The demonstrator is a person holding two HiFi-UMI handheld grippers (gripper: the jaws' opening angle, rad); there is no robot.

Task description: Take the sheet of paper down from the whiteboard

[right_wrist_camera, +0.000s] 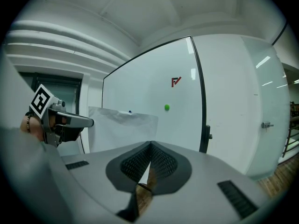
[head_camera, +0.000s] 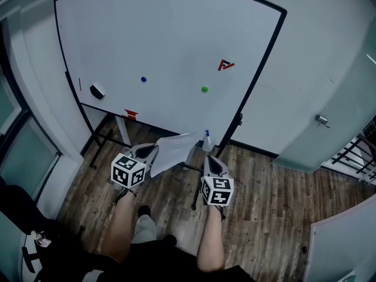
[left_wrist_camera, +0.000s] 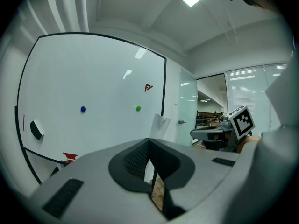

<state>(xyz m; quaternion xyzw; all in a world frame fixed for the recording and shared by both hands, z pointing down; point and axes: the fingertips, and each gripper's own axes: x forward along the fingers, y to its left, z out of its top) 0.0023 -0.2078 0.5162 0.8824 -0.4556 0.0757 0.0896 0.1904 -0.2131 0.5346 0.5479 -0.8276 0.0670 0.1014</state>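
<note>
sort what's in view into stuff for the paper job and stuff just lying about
job: sheet of paper, whiteboard, left gripper shut on the sheet
lying about: blue magnet, green magnet, eraser, spray bottle

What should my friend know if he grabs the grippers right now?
Left gripper: shut on the paper.
Right gripper: shut, seemingly empty, beside the paper.
Paper: off the whiteboard, held in the air below its bottom edge.
Blue magnet and green magnet: on the board.
Done: the paper is down.
Left: probably just putting the paper somewhere safe.
</note>
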